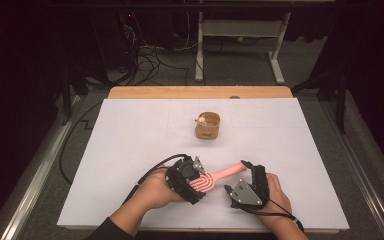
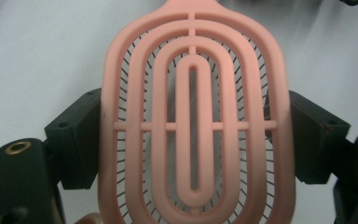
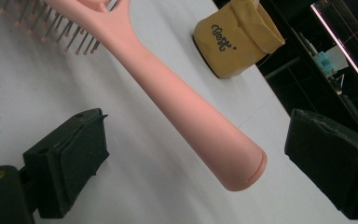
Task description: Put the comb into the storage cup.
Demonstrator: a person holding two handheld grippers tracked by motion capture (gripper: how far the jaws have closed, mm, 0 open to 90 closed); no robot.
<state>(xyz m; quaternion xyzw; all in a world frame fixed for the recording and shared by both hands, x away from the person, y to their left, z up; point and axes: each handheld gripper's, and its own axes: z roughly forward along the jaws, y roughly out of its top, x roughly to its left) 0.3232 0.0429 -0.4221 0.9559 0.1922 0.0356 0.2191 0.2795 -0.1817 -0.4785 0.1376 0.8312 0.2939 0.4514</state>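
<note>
**Pink hairbrush (image 1: 215, 178) held over white table (image 1: 130, 150)**

We note left gripper (image 1: 200, 176) clamped on brush head, both pads against its rims. Right gripper (image 1: 244, 176) jaws apart, straddling handle tip without touching. Tan pouch (image 1: 208, 125) sits well beyond.

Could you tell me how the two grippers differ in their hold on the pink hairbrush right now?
The left gripper is shut on the pink hairbrush, pads against both edges of its slotted head; the right gripper is open, its pads clear of the handle.
The left gripper is at the head end, the right gripper at the handle's tip.
Both are black, hand-held, and low over the white table.
</note>
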